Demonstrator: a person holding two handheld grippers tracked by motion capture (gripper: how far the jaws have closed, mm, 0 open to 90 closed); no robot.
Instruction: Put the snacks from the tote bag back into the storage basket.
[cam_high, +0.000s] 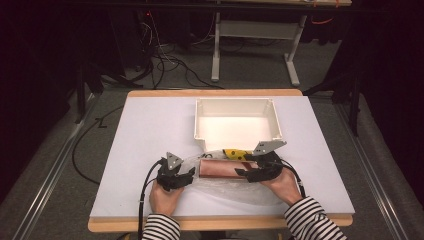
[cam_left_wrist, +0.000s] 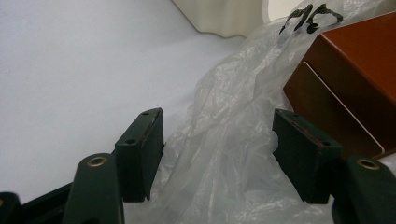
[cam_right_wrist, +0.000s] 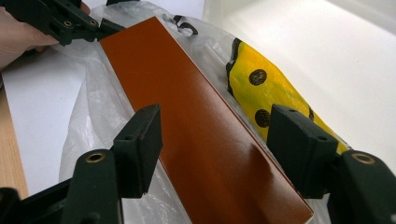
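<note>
Right claw (cam_right_wrist: 215, 144) astride brown box (cam_right_wrist: 196, 126), half-bagged

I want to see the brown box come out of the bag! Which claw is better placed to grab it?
Probably the right claw: its open jaws straddle the brown box. The left claw has only the plastic bag between its jaws.

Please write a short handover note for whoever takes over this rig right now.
Left tool: open, jaws astride the crumpled clear plastic bag, not yet pinched.
Right tool: open, jaws astride the brown box, no grip.
The box lies on the bag beside a yellow black-dotted packet, in front of the white bin.
Done: both tools positioned.
Left: probably grip bag and box; nothing is in the bin.
</note>
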